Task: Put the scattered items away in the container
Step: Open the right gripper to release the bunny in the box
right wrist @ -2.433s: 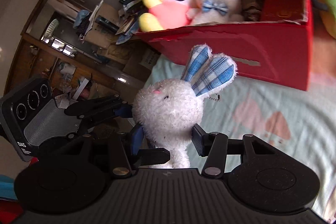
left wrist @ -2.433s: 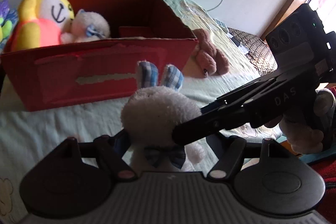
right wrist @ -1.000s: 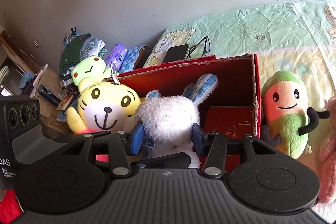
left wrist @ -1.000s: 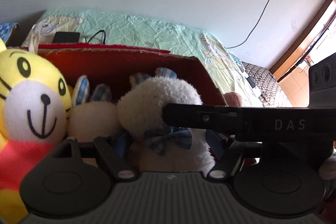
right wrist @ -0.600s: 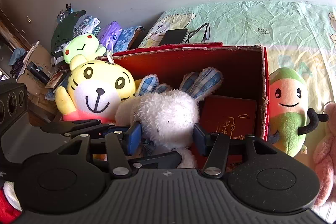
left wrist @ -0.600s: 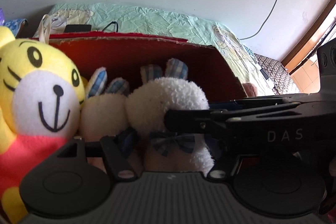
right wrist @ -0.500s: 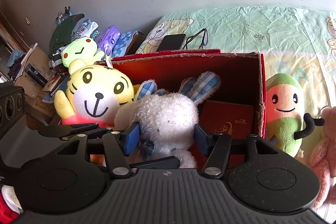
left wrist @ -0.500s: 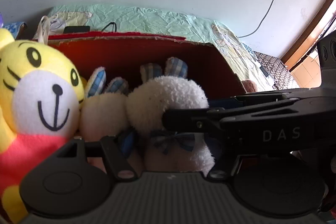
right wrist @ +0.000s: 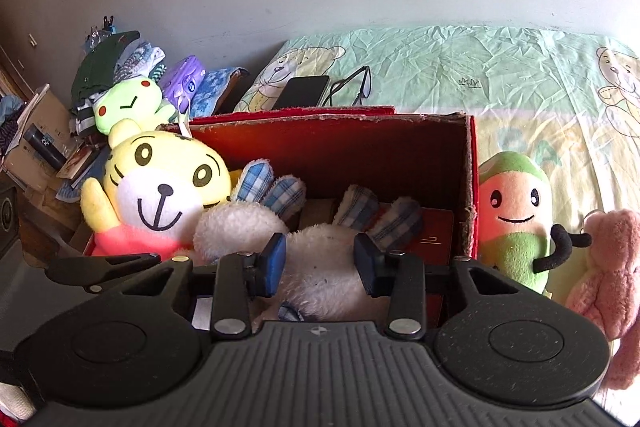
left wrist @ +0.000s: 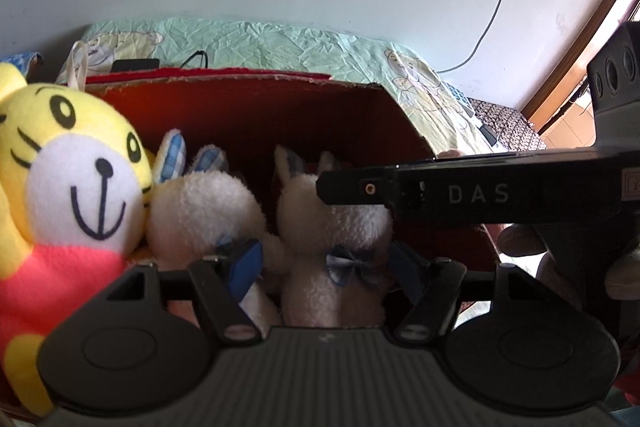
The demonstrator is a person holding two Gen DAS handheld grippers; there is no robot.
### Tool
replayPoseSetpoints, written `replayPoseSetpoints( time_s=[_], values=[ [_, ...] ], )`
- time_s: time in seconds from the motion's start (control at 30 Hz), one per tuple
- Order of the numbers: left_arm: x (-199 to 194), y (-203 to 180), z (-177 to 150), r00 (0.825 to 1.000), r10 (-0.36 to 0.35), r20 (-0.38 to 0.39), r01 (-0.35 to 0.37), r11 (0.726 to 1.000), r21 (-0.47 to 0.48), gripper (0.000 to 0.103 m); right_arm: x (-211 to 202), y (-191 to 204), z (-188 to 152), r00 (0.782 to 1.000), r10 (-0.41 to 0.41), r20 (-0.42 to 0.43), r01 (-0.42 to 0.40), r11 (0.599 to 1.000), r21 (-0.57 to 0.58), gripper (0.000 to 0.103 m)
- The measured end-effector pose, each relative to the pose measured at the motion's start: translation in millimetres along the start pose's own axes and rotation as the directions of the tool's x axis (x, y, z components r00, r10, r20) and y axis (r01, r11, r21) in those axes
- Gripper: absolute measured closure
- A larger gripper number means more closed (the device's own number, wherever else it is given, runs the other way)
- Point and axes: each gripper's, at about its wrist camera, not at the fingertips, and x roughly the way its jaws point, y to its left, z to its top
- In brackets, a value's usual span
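Observation:
A white plush rabbit (left wrist: 334,227) with checked ears and a blue bow sits inside the red cardboard box (left wrist: 248,99), next to a second white rabbit (left wrist: 202,211) and a yellow tiger plush (left wrist: 76,171). My left gripper (left wrist: 326,267) is open, its pads apart on either side of the rabbit's body. My right gripper (right wrist: 320,265) is open above the same rabbit (right wrist: 320,267) in the box (right wrist: 400,147). The tiger (right wrist: 160,187) and the other rabbit (right wrist: 240,223) lie to its left.
Outside the box on the bed, to the right, stand a green-and-pink plush (right wrist: 514,219) and a pink bear (right wrist: 608,275). A phone (right wrist: 302,91) and glasses (right wrist: 356,83) lie behind the box. Clutter and a green frog plush (right wrist: 128,103) are at the left. The right gripper's body (left wrist: 480,193) crosses the left wrist view.
Both grippers carried the rabbit from the bed up and over into the box. In the last half second both opened their jaws and the rabbit dropped lower into the box.

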Motion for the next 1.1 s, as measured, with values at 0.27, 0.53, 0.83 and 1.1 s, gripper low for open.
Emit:
replayPoseSetpoints(
  time_s=[0.27,0.53,0.83,1.1],
  values=[
    [1,1,-1,1.000,0.023,-0.001,-0.023,1.000,0.005,0.031,12,-1,2,0.997,0.079,0.015,-0.079,0.996,0.041,0.061],
    [12,2,4,0.998,0.047,-0.047,-0.048,0.999,-0.010,0.031,-18,0,8,0.997,-0.028,0.073,0.031,0.999,-0.040,0.063],
    [15,-2,5,0.995,0.073,-0.071,-0.073,0.997,0.001,0.030,-12,17,-10,0.978,-0.207,0.029,0.208,0.943,-0.259,0.064],
    [6,-9,6,0.989,0.124,-0.084,-0.121,0.992,0.049,0.032,3,10,-2,0.994,-0.112,0.011,0.113,0.980,-0.164,0.081]
  ],
)
